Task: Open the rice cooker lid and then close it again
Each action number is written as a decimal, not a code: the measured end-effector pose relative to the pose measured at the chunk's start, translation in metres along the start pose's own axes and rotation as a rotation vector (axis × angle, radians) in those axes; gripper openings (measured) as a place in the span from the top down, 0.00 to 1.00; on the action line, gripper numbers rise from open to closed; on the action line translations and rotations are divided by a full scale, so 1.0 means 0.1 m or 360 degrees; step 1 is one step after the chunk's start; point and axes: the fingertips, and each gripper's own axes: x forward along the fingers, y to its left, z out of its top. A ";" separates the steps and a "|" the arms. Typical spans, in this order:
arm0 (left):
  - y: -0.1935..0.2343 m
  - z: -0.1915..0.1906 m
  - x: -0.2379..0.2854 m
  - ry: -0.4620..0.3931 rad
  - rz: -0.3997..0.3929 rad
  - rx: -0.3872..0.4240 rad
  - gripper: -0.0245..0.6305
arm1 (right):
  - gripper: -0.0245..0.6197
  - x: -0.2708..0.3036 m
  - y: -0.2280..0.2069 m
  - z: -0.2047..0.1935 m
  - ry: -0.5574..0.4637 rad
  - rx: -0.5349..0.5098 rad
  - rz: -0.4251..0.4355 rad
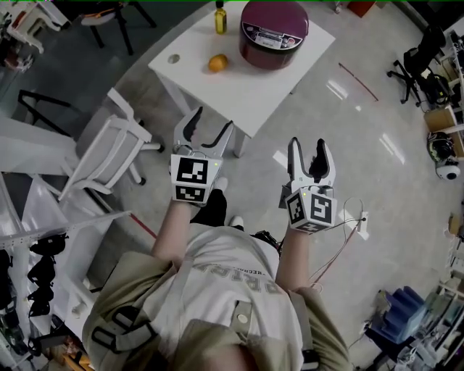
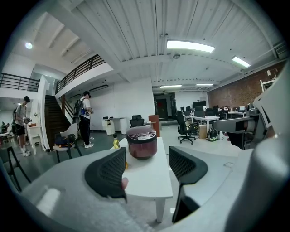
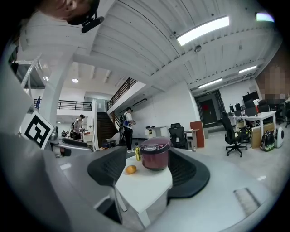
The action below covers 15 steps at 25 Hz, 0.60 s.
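Note:
A dark red rice cooker stands with its lid down at the far end of a small white table. Both gripper views show the cooker some way ahead, framed between the jaws. My left gripper hangs short of the table's near corner, open and empty. My right gripper is level with it over the floor, also open and empty. Neither touches anything.
On the table lie an orange, a yellow bottle and a small round object. A white chair stands left of the table, a black office chair at right. People stand far off.

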 end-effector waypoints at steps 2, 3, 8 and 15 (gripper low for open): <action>0.11 0.07 0.21 -0.0009 -0.0026 0.0005 0.49 | 0.54 0.19 0.01 0.04 0.0001 -0.0013 -0.0017; 0.17 0.11 0.31 -0.0016 -0.0042 0.0010 0.49 | 0.54 0.29 0.01 0.06 -0.0002 -0.0019 -0.0026; 0.37 0.29 0.79 -0.0039 -0.0143 0.0043 0.49 | 0.54 0.69 -0.02 0.15 -0.0021 -0.0019 -0.0105; 0.62 0.43 1.34 -0.0061 -0.0273 0.0082 0.49 | 0.54 1.16 -0.06 0.18 -0.0040 0.0015 -0.0219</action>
